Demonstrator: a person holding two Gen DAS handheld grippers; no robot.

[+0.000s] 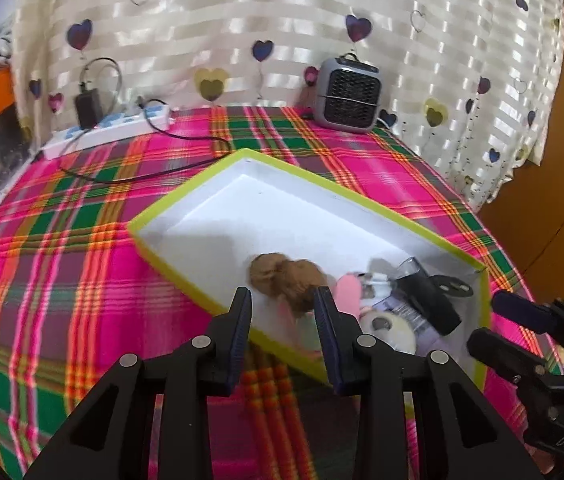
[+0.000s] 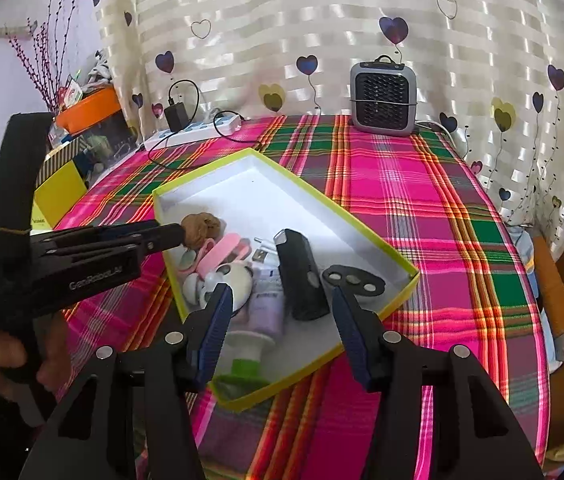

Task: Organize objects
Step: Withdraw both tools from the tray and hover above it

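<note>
Step in hand: the things are lying together in the white box (image 2: 324, 216) with the yellow-green rim. The left hand-held gripper (image 2: 180, 236) is reaching over the box's left edge, its tips right at the brown fuzzy thing (image 2: 202, 226).
Left hand-held gripper: its jaws are standing partly apart. In the left wrist view (image 1: 284, 302) the brown fuzzy thing (image 1: 286, 276) is showing between the tips, but I cannot tell if they are squeezing it.
Right hand-held gripper (image 2: 282, 300): it is hanging over the near end of the box with its jaws wide apart, gripping nothing.
Where the things are: a pink strap (image 2: 222, 254), a purple tube (image 2: 266, 304) and a black block (image 2: 300, 276) are crowding the near end of the box. The far end is bare.
Next move: probably closing gently on the soft brown thing without bumping the box rim.
Surface: a bench under a bright pink, green and orange checked cloth (image 2: 442, 240).
Room: a small grey fan (image 2: 384, 98) and a white power strip (image 2: 190, 130) are sitting at the far edge, in front of a curtain with hearts (image 2: 322, 20).
</note>
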